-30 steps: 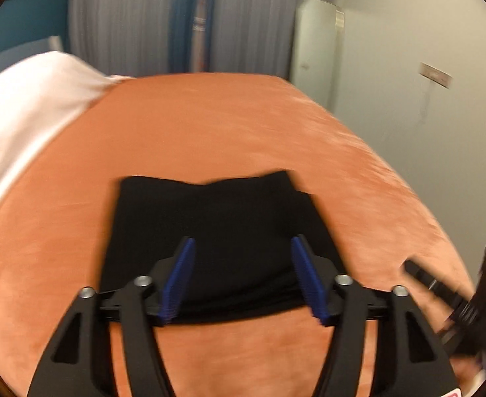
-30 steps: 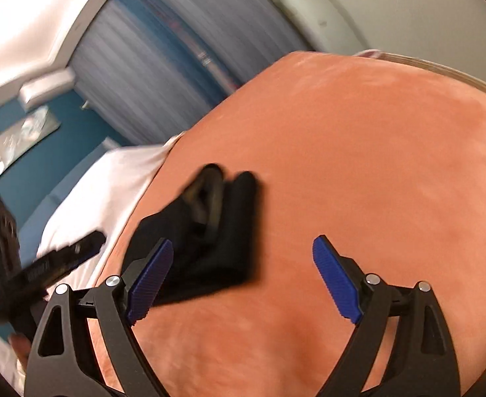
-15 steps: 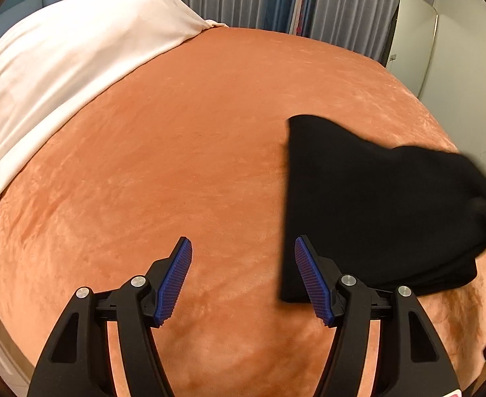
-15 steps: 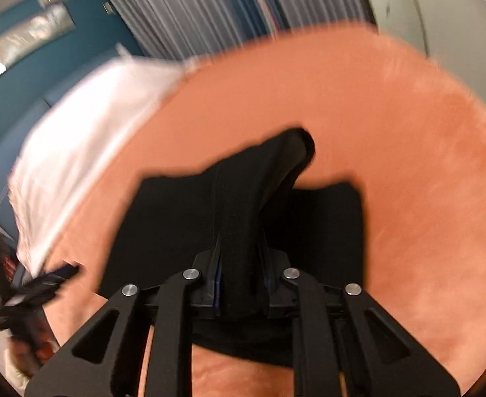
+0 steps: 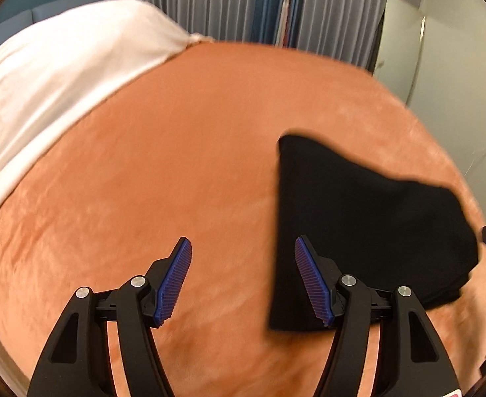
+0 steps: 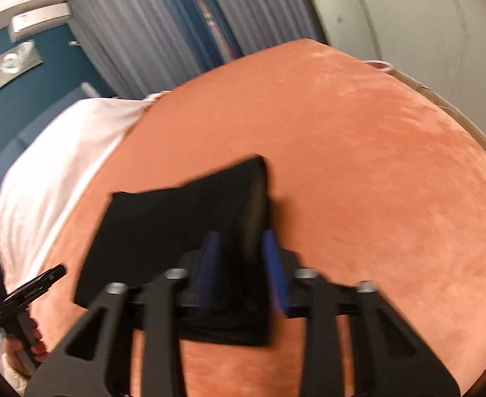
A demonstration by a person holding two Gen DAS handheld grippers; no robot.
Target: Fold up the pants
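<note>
The black pants [image 5: 358, 218] lie folded into a compact stack on the orange bed cover [image 5: 177, 165]. My left gripper [image 5: 242, 243] hovers over bare cover just left of the stack. Its jaws are opening with nothing between them, and its right finger overlaps the pants' left edge in the view. In the right wrist view the pants [image 6: 163, 231] have their right-hand edge raised into a ridge, and my right gripper [image 6: 241, 236] is shut on that ridge. The left gripper [image 6: 28, 294] shows at the far left, held by a hand [image 6: 21, 347].
A white sheet [image 5: 61, 82] covers the head end of the bed at the left. Grey and blue curtains [image 5: 243, 0] hang behind the bed, and a pale wall with a white panel [image 5: 398, 39] stands at the right. The orange cover stretches wide around the pants.
My right gripper closed on the pants' edge and lifted it into a ridge. My left gripper swung off the pants to the bare cover on their left, and its jaws widened a little.
</note>
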